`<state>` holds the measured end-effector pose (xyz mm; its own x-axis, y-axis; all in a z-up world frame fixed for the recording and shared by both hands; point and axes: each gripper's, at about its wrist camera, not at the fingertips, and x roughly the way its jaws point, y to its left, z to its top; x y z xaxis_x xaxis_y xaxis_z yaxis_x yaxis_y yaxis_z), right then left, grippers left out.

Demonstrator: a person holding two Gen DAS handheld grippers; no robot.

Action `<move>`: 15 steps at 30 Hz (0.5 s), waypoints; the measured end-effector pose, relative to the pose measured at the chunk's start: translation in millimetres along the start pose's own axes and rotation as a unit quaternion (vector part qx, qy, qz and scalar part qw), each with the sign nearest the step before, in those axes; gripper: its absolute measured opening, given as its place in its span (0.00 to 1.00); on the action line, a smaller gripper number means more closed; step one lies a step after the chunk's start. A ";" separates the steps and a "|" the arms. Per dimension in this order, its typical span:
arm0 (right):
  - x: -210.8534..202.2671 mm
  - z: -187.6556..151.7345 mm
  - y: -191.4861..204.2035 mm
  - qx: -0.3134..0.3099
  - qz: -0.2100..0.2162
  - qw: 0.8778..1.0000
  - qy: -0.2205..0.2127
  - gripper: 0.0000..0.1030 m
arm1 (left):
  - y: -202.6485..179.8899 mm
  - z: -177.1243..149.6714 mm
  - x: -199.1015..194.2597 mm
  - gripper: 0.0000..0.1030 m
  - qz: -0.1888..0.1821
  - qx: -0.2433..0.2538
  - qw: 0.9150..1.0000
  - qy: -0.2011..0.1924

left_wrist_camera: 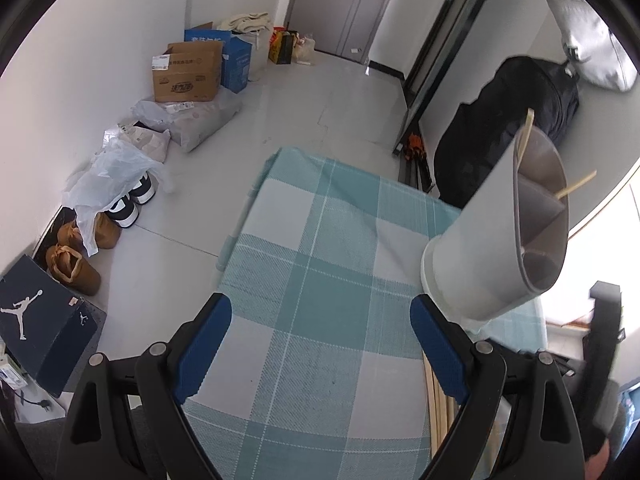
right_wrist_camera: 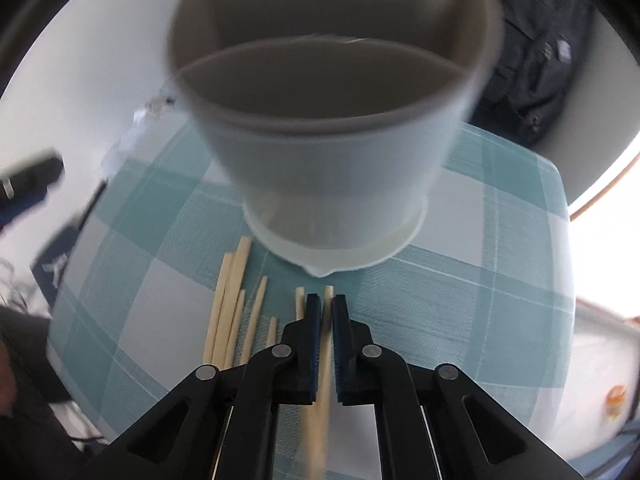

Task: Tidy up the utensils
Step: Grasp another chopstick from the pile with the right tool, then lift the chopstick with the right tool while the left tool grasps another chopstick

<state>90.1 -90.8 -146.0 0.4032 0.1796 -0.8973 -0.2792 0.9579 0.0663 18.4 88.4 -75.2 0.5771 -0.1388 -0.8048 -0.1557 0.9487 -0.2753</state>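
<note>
Above the checked bench (right_wrist_camera: pixel 460 292), right gripper (right_wrist_camera: pixel 327 306) angled steeply down, jaws pinching one chopstick (right_wrist_camera: pixel 325 368) before the holder (right_wrist_camera: pixel 320 160), left gripper (left_wrist_camera: pixel 320 344) jaws spread, empty.

black linkage arms, silver pivot screws, ribbed blue fingers (left_wrist_camera: pixel 204 352)

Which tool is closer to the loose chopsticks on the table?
Right. The right tool is among the chopsticks, shut on one; the left tool is open beside them.
</note>
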 end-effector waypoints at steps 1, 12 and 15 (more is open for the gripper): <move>-3.8 0.0 -6.8 0.013 0.005 1.000 -0.006 0.04 | -0.9 -0.9 0.9 0.85 0.001 0.002 1.000 0.003; -38.8 -0.5 -55.8 0.106 0.044 0.990 -0.077 0.04 | -21.4 -16.5 18.4 0.85 0.005 0.040 0.998 0.056; -50.1 -3.1 -67.2 0.128 0.060 0.984 -0.104 0.04 | -28.1 -20.4 23.4 0.85 0.008 0.052 0.996 0.070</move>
<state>86.0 -164.9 -106.8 0.5576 0.3120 -0.7692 -0.1183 0.9471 0.2984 19.9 52.7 -97.0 0.4567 -0.1544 -0.8761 -0.0765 0.9744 -0.2116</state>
